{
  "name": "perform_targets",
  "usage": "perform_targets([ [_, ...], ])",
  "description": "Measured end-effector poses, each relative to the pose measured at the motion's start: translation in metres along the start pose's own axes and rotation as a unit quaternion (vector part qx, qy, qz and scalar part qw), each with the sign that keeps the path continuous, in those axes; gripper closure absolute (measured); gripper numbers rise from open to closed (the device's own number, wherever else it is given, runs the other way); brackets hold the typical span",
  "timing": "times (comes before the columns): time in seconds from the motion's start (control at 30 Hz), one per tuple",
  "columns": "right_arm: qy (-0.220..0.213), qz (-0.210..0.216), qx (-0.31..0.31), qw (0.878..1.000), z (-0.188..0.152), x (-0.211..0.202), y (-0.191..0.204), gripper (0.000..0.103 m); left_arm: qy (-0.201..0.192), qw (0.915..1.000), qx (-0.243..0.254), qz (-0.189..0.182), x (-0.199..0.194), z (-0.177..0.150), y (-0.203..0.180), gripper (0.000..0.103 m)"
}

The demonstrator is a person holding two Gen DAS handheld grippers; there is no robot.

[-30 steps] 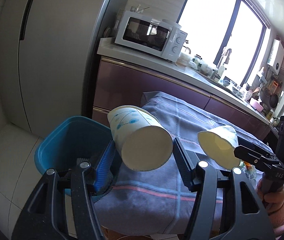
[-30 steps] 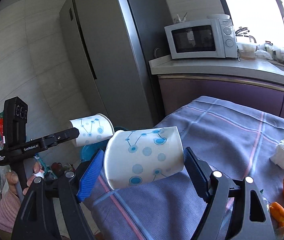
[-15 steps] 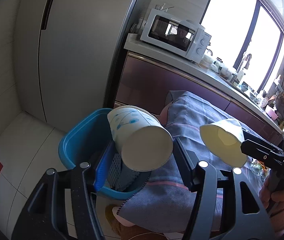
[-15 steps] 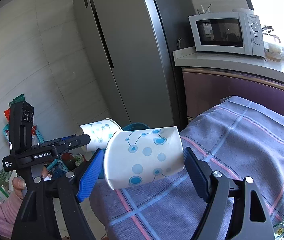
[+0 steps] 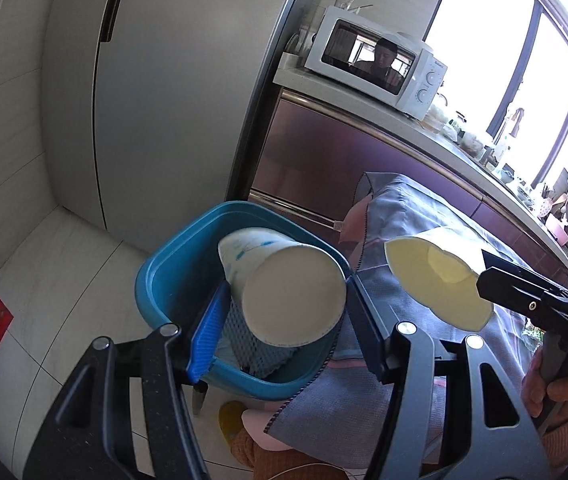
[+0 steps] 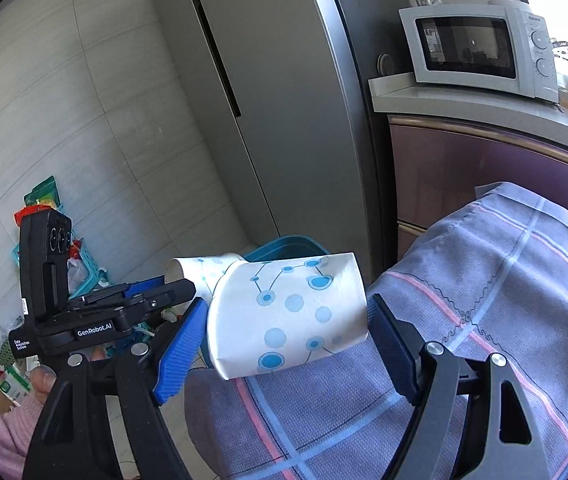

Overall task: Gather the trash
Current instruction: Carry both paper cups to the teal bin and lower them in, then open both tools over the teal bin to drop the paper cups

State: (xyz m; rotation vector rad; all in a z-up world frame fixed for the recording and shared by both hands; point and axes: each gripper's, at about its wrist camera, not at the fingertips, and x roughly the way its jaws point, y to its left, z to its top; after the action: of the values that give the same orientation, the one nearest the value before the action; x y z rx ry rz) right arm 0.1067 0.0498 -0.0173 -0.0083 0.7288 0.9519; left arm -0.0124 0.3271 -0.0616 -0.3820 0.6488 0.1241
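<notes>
A: Obs. 1. Left gripper [image 5: 284,314] has its blue pads clamped on a paper cup [image 5: 284,280]: white, pale blue dot print, flat base toward the camera. The cup hangs over the open mouth of the blue bin [image 5: 171,264].

B: Bin contents?

A: White mesh foam netting [image 5: 243,340] against the near wall of the bin, under the cup. The rest is hidden.

B: Other side?

A: Right gripper [image 6: 288,344] pinches a second paper cup [image 6: 284,312], lying on its side between the pads: white, blue circles joined by thin lines, rim slightly dented. It is not over the bin; it sits beside it, above the edge of the grey-blue plaid tablecloth [image 6: 484,320]. Seen from the left wrist, its cream interior faces the camera, to the right of the bin.

B: Legible writing?

A: "GenRobot.AI" in white on the left gripper's body, right wrist view; smaller print beside it looks like "Data Acquisition System", but is barely legible. "DAS" on the right gripper, left wrist view. The white microwave [image 6: 476,48], on the counter beyond the bin, carries a brand mark top right; I cannot read it for certain.

B: Other landmarks?

A: Grey refrigerator [image 5: 155,92] directly behind the bin. Floor clutter and a turquoise basket [image 6: 83,276] are left of the bin.
</notes>
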Motion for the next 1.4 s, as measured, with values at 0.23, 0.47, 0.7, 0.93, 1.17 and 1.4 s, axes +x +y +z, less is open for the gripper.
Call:
perform_targets([
  [0.23, 0.012, 0.003, 0.0, 1.0, 0.002, 0.016, 0.0, 0.025, 0.007, 0.9999, -0.003, 0.008, 0.01, -0.001, 0.002, 0.045],
  [0.47, 0.027, 0.007, -0.003, 1.0, 0.004, 0.033, 0.003, 0.025, 0.012, 0.9997, -0.007, 0.02, 0.022, 0.001, 0.009, 0.045],
  [0.7, 0.042, 0.006, -0.004, 0.999, 0.006, 0.05, 0.004, 0.025, 0.023, 0.9991, -0.009, 0.035, 0.038, 0.001, 0.016, 0.045],
  [0.93, 0.065, 0.013, 0.02, 0.998, 0.011, 0.074, -0.003, 0.025, 0.032, 0.9985, -0.015, 0.043, 0.051, 0.004, 0.02, 0.045],
  [1.17, 0.076, 0.017, 0.042, 0.996, 0.008, 0.083, -0.008, 0.023, 0.041, 0.9976, -0.03, 0.047, 0.063, 0.002, 0.025, 0.041],
  [1.4, 0.069, 0.018, 0.049, 0.996, 0.003, 0.071, -0.014, 0.023, 0.039, 0.9979, -0.028, 0.044, 0.063, -0.002, 0.022, 0.041],
])
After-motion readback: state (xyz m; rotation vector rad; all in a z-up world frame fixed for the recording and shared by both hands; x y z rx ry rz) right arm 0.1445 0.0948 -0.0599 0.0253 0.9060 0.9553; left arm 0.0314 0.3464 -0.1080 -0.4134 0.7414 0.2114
